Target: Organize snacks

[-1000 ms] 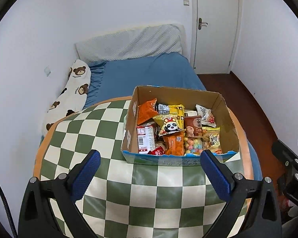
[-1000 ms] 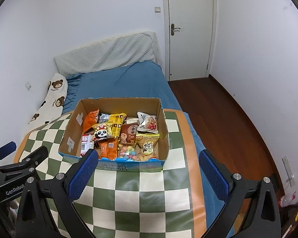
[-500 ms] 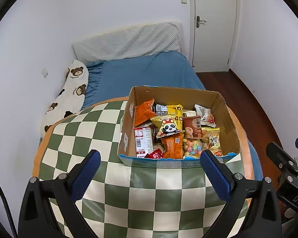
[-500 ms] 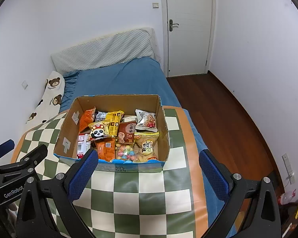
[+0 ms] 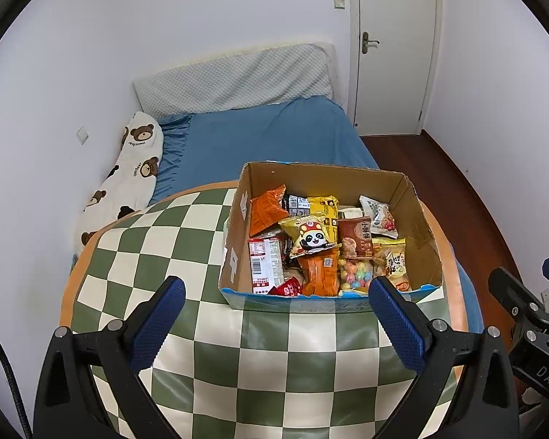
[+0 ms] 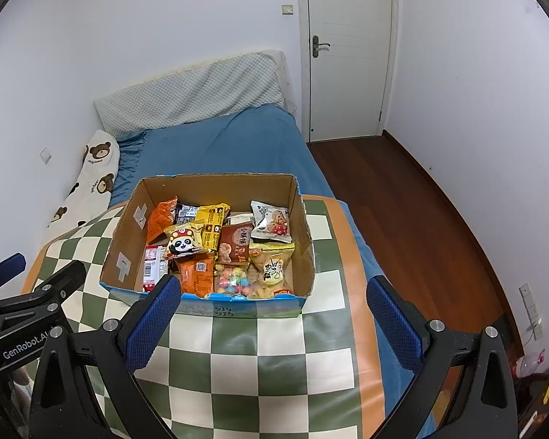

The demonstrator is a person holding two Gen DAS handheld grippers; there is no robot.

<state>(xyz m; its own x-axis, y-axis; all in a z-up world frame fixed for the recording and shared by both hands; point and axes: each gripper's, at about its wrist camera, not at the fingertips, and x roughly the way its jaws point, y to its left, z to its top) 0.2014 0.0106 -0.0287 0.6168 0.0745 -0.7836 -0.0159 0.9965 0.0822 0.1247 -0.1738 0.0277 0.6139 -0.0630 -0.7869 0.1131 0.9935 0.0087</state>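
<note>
An open cardboard box (image 5: 419, 219) (image 6: 128, 241) sits on the round green-and-cream checkered table (image 5: 157, 252) (image 6: 274, 351). It holds several snack packets: a yellow panda bag (image 5: 311, 237) (image 6: 185, 243), orange packets (image 5: 267, 212), a brown packet (image 6: 236, 243), a white packet (image 6: 271, 221), candy balls (image 5: 355, 274). My left gripper (image 5: 274, 307) is open and empty, above the table just in front of the box. My right gripper (image 6: 272, 305) is open and empty at the box's near wall.
A bed with a blue sheet (image 5: 260, 139), a grey headboard cushion (image 5: 238, 80) and a bear-print pillow (image 5: 131, 172) lies behind the table. A white door (image 6: 347, 51) and wooden floor (image 6: 402, 201) are to the right. A bottle (image 6: 529, 360) lies on the floor.
Both grippers have drifted slightly, so the box sits a little further right in the left view and left in the right view. Both stay open and empty.
</note>
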